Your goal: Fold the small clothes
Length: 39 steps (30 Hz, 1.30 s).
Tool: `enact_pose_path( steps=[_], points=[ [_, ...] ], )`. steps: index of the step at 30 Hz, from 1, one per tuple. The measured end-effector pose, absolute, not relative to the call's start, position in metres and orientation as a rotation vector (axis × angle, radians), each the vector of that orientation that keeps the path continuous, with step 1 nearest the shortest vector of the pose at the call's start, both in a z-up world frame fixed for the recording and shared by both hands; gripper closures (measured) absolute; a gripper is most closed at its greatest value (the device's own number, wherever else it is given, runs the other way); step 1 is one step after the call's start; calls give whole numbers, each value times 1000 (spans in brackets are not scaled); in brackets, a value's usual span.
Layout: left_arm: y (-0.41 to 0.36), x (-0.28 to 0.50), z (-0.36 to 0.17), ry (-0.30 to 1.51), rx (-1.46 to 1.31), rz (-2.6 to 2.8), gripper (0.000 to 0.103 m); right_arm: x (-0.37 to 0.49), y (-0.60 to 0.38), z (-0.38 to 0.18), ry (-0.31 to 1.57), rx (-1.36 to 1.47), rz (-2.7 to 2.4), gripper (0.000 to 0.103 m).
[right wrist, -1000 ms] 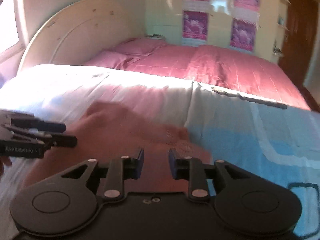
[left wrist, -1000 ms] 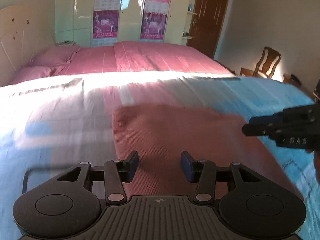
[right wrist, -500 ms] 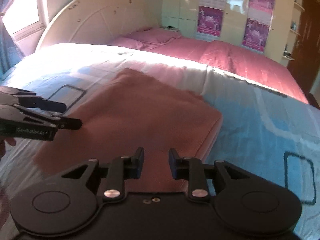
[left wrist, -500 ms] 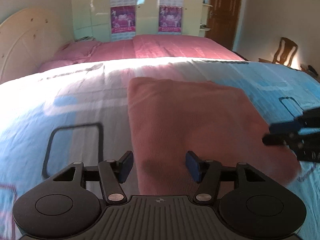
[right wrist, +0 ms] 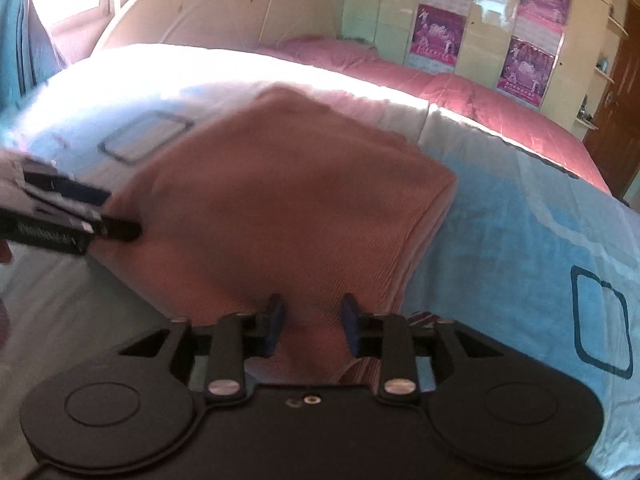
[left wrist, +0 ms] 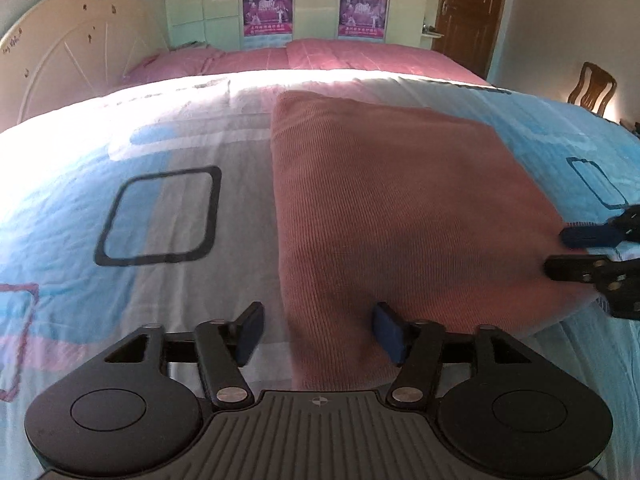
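A folded salmon-pink ribbed garment lies flat on the blue and white bed cover; it also shows in the right wrist view. My left gripper is open at the garment's near left corner, with the edge between its jaws. My right gripper is open over the garment's near right corner. Each gripper shows in the other's view, at the garment's side edge: the right one and the left one.
A second bed with a pink cover stands behind, by a cream wardrobe with purple posters. A cream headboard is at the left. A wooden chair and a brown door are at the right.
Both grippers have drawn back and lowered toward the garment's near corners. The garment has gone from moving and blurred to lying flat and folded. Both jaws have stayed open.
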State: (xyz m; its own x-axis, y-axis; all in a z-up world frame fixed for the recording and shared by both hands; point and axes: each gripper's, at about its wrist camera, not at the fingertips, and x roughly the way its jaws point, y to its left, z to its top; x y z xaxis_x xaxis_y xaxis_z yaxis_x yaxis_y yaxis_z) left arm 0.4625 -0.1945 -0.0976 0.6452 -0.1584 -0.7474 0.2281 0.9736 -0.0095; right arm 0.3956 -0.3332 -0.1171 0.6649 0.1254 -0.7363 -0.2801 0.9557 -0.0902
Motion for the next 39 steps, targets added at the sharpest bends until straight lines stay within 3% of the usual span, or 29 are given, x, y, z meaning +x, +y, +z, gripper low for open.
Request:
enact_pose_path(
  steps=[1,3,13,16,19,23,27,30,32,34,39],
  points=[
    [-194,461,-94,820,98,-205,10,392,-338,-113,798,-170,240,50],
    [-187,458,-86,766,78,-225,6,390,-353,-104,778,-83,232,42],
    [-146,528,-93,817,-214,-351,10,434,-457,-121,818,470,216,52],
    [-147,548,-108,885,-269,-384,17,450,-466,-136,851,543,245,55],
    [-152,561,-119,918,-300,-410,17,462,-466,-152,913,584,290,59],
    [-158,567,-129,940,-336,-423,17,470,-465,-155,941,600,318,56],
    [-167,578,-131,951,-357,-446,28,484,-459,-161,941,635,353,58],
    [-176,583,-130,960,-347,-444,33,487,-453,-161,934,613,348,70],
    [-181,583,-127,955,-316,-429,42,487,-452,-159,936,592,340,76],
    [-190,579,-118,924,-267,-416,61,485,-443,-152,924,522,319,82],
    [-209,565,-90,842,-79,-415,70,473,-408,-121,871,276,257,84]
  ],
)
